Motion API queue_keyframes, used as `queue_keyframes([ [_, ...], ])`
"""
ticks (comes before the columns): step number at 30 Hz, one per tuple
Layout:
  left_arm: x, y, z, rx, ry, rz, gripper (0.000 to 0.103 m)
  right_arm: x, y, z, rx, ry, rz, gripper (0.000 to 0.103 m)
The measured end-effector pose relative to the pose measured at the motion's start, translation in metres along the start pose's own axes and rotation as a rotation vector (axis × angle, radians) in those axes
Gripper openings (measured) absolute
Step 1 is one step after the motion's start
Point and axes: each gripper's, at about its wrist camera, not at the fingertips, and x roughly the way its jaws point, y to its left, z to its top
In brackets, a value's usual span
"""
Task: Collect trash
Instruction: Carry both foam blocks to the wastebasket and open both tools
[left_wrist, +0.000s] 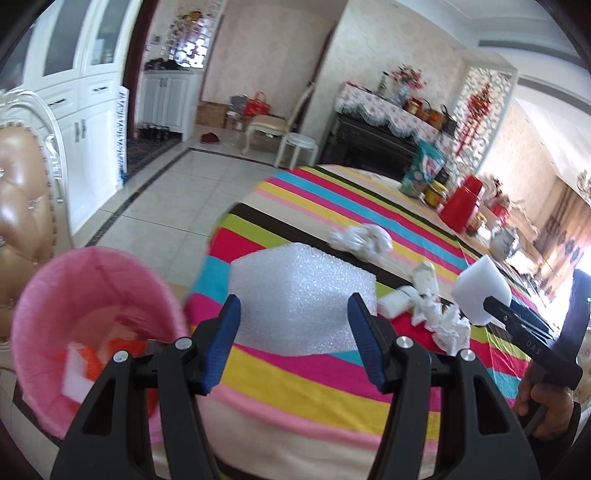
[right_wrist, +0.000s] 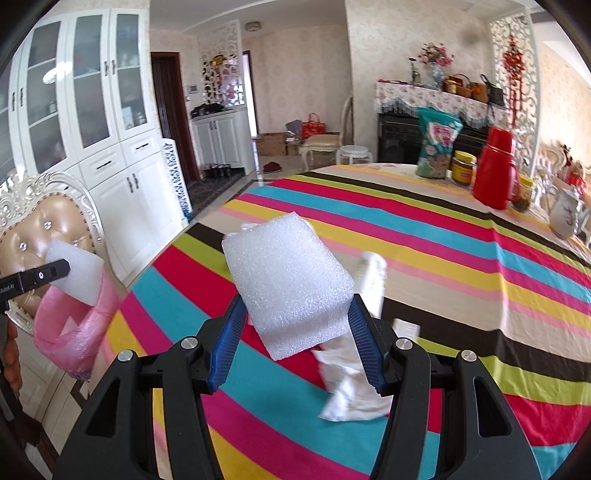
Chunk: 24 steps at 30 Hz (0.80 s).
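Black left gripper (left_wrist: 293, 325), blue ribbed fingers (left_wrist: 225, 332), silver screws.

Count, both wrist views: two white foam blocks (left_wrist: 295, 295) (right_wrist: 291, 284), one per gripper; one pink-lined bin (left_wrist: 92, 295); one crumpled white bag (left_wrist: 360, 238); crumpled tissues (left_wrist: 443, 321), number unclear; one red flask (right_wrist: 495, 170); one teal packet (right_wrist: 437, 142); one yellow-lidded jar (right_wrist: 463, 166); one white jug (right_wrist: 565, 214).

Home dining rm, striped tablecloth (right_wrist: 424, 236), cabinets (right_wrist: 92, 110)
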Motion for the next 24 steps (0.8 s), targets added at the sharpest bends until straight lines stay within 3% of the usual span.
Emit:
queue_keyframes([
  [13,-0.077,0.11,0.005,-0.117,-0.098,0.126,0.058,0.013,0.1,0.021,-0.092,0.002,0.123,0.055],
  [24,-0.096,0.16,0.003,-0.179,-0.119,0.183,0.058,0.033,0.189,0.031,-0.16,0.024,0.227,0.055],
])
